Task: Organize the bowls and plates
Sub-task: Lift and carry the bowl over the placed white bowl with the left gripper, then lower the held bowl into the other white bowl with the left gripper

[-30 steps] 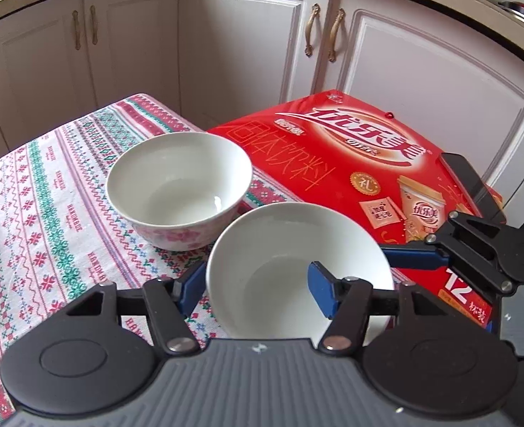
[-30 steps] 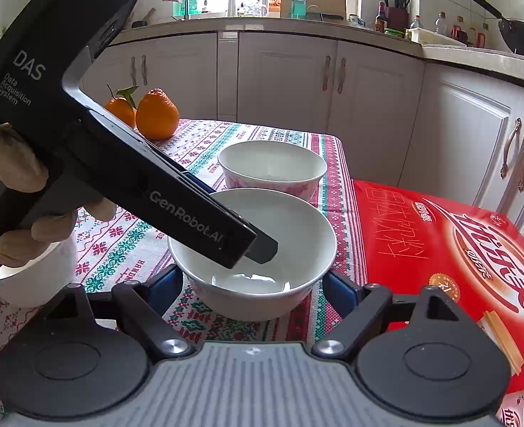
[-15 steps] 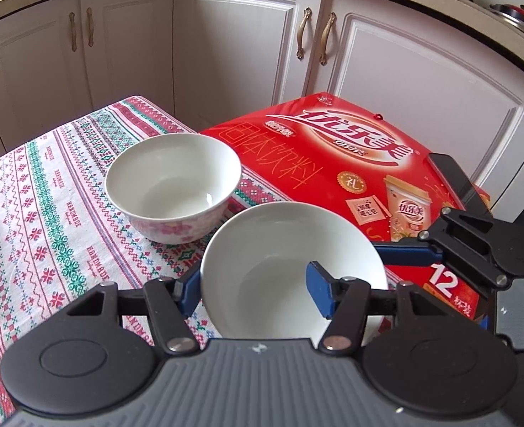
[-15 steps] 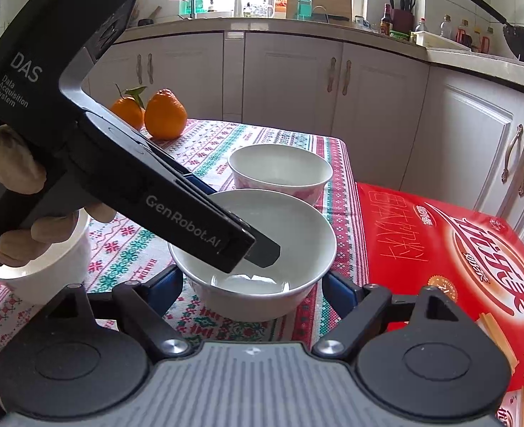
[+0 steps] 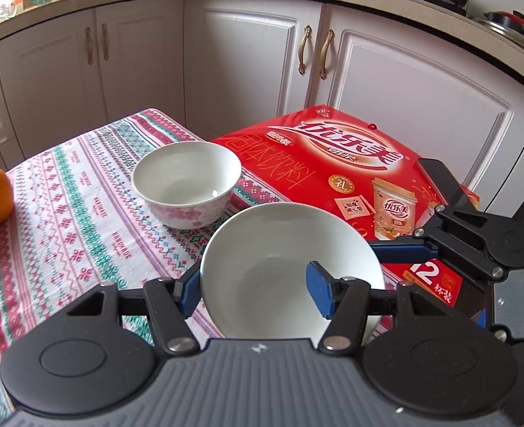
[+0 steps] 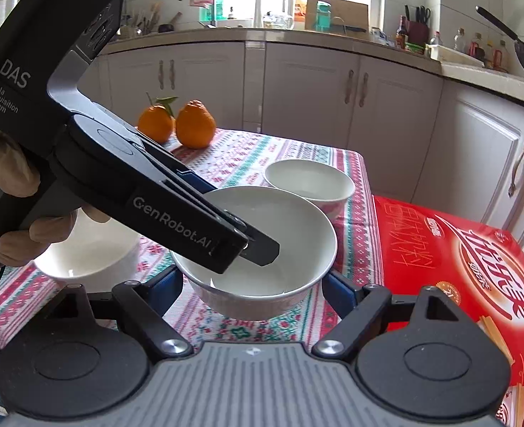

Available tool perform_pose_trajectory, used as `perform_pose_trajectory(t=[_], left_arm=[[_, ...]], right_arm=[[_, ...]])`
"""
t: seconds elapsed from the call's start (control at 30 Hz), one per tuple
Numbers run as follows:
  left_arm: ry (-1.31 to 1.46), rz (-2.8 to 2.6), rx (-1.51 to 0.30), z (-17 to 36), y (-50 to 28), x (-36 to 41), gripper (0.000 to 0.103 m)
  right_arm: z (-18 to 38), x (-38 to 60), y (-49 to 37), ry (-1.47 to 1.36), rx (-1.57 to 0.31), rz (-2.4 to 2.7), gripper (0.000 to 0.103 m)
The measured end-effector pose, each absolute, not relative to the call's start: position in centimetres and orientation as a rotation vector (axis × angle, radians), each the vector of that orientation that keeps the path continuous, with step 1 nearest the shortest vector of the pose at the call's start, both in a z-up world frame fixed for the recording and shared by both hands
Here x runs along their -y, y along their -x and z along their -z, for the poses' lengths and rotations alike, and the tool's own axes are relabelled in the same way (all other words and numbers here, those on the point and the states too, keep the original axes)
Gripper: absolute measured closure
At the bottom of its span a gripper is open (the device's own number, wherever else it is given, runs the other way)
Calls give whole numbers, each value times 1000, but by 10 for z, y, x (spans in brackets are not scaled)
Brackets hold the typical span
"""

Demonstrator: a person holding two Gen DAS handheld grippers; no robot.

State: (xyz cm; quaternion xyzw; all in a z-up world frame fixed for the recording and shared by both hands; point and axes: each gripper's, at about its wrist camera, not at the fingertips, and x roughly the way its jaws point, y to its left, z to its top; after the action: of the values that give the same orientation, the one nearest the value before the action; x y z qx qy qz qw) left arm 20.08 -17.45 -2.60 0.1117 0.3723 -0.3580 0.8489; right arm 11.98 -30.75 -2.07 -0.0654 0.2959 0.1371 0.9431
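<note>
A plain white bowl (image 5: 279,270) hangs tilted above the patterned tablecloth (image 5: 66,213). My left gripper (image 5: 253,291) is shut on its wall, one blue finger inside the bowl and the other outside. In the right wrist view the same bowl (image 6: 297,235) sits between the blue pads of my right gripper (image 6: 253,284), which press on its two sides. The left gripper's fingertip (image 6: 262,249) reaches down into it. A second bowl with pink flowers (image 5: 185,185) stands on the cloth just beyond (image 6: 310,181).
A red drinks box (image 5: 351,163) lies beside the table's right edge. Another white bowl (image 6: 87,252) stands on the cloth at the left, behind a gloved hand. Two oranges (image 6: 176,124) sit at the far end. White cabinets close off the back.
Both grippers have risen a little together with the white bowl between them. The flowered bowl and the cloth now sit lower and farther off in both views.
</note>
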Motion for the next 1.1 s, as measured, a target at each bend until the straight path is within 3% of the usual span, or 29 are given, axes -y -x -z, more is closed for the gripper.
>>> perform_pose_trajectory(t=[0.63, 1.1], left_arm=[[-166, 629, -701, -4, -155, 109, 43], [-116, 517, -725, 2, -154, 58, 43]], right_arm=[[-5, 254, -93, 176, -554, -419, 14], [1, 210, -104, 189, -574, -553, 14]])
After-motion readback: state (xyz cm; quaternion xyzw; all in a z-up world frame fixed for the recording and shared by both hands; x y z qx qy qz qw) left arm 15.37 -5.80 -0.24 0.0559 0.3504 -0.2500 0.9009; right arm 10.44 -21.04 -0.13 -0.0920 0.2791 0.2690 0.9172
